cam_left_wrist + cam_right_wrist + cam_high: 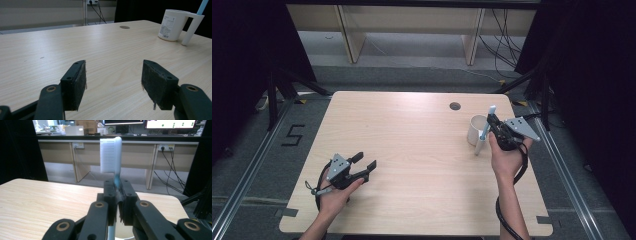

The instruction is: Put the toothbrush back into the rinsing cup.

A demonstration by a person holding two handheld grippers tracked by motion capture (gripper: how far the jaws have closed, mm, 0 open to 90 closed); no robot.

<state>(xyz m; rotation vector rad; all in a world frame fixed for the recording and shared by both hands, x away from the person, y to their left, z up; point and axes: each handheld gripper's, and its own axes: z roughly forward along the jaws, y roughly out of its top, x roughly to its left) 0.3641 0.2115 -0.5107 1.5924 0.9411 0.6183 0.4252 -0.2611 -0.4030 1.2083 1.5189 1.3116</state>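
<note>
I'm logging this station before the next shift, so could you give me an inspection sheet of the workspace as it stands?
Surface: pale wooden table with a round grommet hole near the far edge.
Job's things: white plastic mug with a label, standing upright at the far right; white and blue toothbrush, bristle head up, its lower end beside or inside the mug.
Clutter: nothing seen.
Grippers: left gripper open, holding nothing, low over the near left; right gripper shut on the toothbrush handle, beside the mug.
Cables: a black cable trails from the right gripper; loose wires on the floor behind.
Surroundings: wooden desk legs, black curtains, floor marking 5.
</note>
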